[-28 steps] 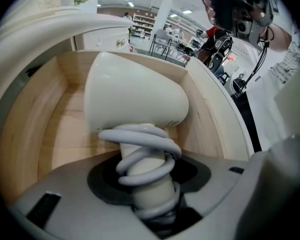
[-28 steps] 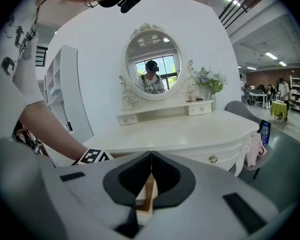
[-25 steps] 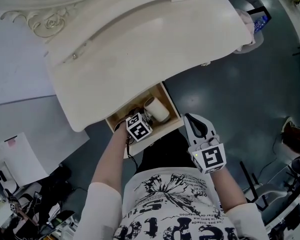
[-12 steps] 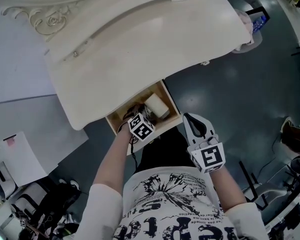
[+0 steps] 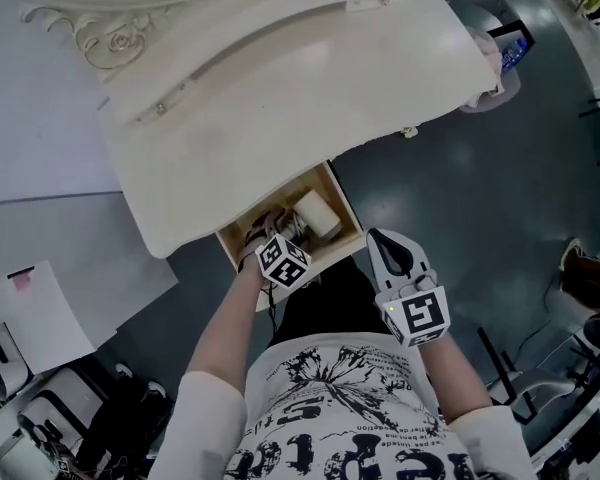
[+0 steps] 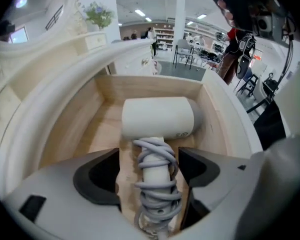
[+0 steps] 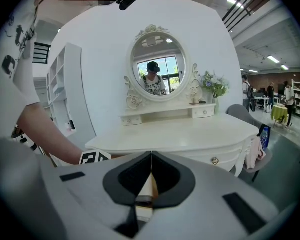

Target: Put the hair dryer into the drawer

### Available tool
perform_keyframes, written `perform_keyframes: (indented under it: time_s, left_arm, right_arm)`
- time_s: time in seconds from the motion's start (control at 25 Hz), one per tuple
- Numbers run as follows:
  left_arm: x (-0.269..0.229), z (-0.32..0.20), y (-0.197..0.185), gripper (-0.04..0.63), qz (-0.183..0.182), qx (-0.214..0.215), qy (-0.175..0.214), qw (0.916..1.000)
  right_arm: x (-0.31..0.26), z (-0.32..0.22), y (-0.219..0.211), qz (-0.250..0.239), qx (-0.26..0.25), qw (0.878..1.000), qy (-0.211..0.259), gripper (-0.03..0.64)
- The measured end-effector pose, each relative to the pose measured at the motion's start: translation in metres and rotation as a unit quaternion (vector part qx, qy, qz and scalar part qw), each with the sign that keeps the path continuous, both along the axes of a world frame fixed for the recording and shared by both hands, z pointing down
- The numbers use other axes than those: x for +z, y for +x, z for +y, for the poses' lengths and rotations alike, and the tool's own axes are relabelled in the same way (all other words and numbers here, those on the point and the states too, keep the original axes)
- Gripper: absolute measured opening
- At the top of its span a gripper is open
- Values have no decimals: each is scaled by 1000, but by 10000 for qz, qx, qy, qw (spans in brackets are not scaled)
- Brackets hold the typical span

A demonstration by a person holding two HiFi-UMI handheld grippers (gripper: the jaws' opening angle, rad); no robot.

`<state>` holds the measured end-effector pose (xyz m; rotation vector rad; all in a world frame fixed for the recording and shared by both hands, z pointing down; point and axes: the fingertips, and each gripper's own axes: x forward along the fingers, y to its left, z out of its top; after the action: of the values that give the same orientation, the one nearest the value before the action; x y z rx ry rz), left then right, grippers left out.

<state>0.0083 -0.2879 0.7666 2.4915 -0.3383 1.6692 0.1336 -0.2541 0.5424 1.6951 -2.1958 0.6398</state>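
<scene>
The white hair dryer (image 6: pixel 157 116) lies in the open wooden drawer (image 6: pixel 155 86), its handle wrapped in grey cord. My left gripper (image 6: pixel 150 164) points steeply down over that handle. Its jaws are opening, with the handle between them and a gap on each side. In the head view the left gripper (image 5: pixel 280 240) is over the drawer (image 5: pixel 345 208), with the dryer's barrel (image 5: pixel 317 213) just beyond it. My right gripper (image 5: pixel 383 240) hangs to the right of the drawer's front, shut and holding nothing. From its own view the right gripper (image 7: pixel 151 156) faces the dressing table.
The cream dressing table (image 5: pixel 270 88) overhangs the drawer; its oval mirror (image 7: pixel 157 66) stands at the back. A chair with pink cloth (image 5: pixel 490 48) sits at the table's right end. A white box (image 5: pixel 30 318) and cables lie on the floor at left.
My left gripper has tilted and drawn slightly up and back from the hair dryer, which stays lying in the drawer. The right gripper has not moved.
</scene>
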Motion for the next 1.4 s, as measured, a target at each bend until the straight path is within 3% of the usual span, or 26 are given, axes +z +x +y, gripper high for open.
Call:
perform_keyframes:
  time_s: [0.08,0.16,0.24,0.32,0.52,0.72,0.8,0.92,1.12,1.4]
  left_arm:
    - [-13,-3,1,380,82,22,201,9998]
    - [-25,-3,-1,332,105,-43,203,9997]
    - [-37,-7,-3,223,81,-166,303,9994]
    - [-52,-16,-5,25,113,-351,622,9974]
    - [-98,-22,-11,20,616,-817,476,9936]
    - [-159,-31,-23,20,1337,-1259,731,9803]
    - [-188,-37,-28,20,1684,-1457,1014,9696]
    - [-235,-47,-39,20,2186,-1831,1507,9466]
    - [-317,-52,-71,20,3021,-2508,2149,8942]
    - [-392,-48,-120,20,3524,-3013,2896,8374]
  right_arm:
    - [-3,3,-3,21,-42,10000,13,17]
    - [-7,4,-8,28,-68,10000,31,17]
    - [-11,4,-12,57,-130,9999,79,17]
    - [-18,3,-17,89,-218,9996,147,17]
    - [-38,1,-32,165,-467,9983,297,17]
    - [-65,-7,-47,213,-654,9957,627,17]
    - [-76,-15,-54,184,-770,9937,799,17]
    - [-94,-29,-64,114,-994,9889,1102,17]
    - [-124,-44,-81,93,-1358,9799,1457,17]
    - [-157,-56,-104,110,-1670,9677,1884,17]
